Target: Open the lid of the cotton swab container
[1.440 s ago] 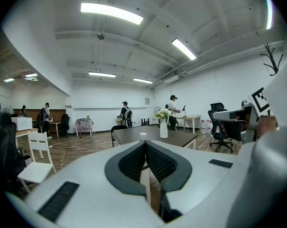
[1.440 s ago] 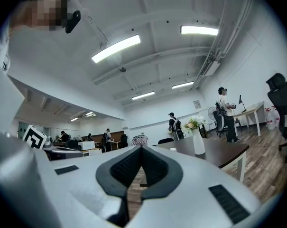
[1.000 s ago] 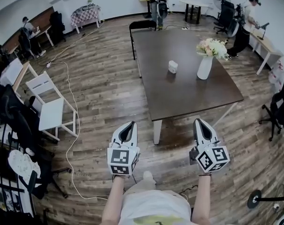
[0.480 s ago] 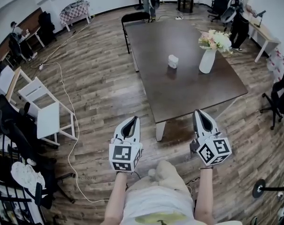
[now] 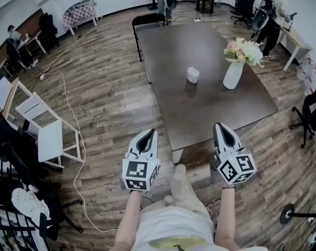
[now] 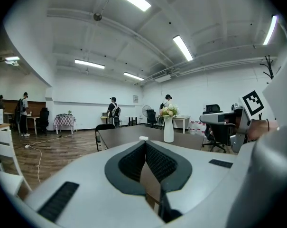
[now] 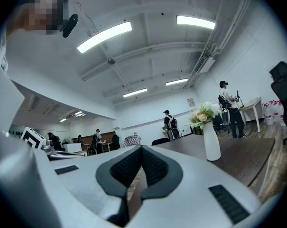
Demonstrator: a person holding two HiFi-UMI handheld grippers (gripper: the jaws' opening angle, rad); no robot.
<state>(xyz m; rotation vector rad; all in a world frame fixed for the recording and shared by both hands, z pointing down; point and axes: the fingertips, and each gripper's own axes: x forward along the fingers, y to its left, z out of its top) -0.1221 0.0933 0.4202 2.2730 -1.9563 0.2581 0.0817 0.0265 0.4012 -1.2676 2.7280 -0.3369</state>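
The small white cotton swab container (image 5: 192,75) stands with its lid down near the middle of the dark brown table (image 5: 168,98). In the left gripper view only its top (image 6: 143,138) peeks above the jaw tips. My left gripper (image 5: 149,133) hangs over the floor just short of the table's near corner, shut and empty. To its right my right gripper (image 5: 221,125) is held over the table's near edge, also shut with nothing in it. Both are well short of the container.
A white vase of flowers (image 5: 234,73) stands on the table to the right of the container. A black chair (image 5: 147,21) sits at the far end. White chairs (image 5: 45,135) and a cable (image 5: 74,109) lie to the left. Several people stand at the back of the room.
The view has moved forward toward the table, and both grippers have come closer to its near edge. Both stay shut. The container has not moved.
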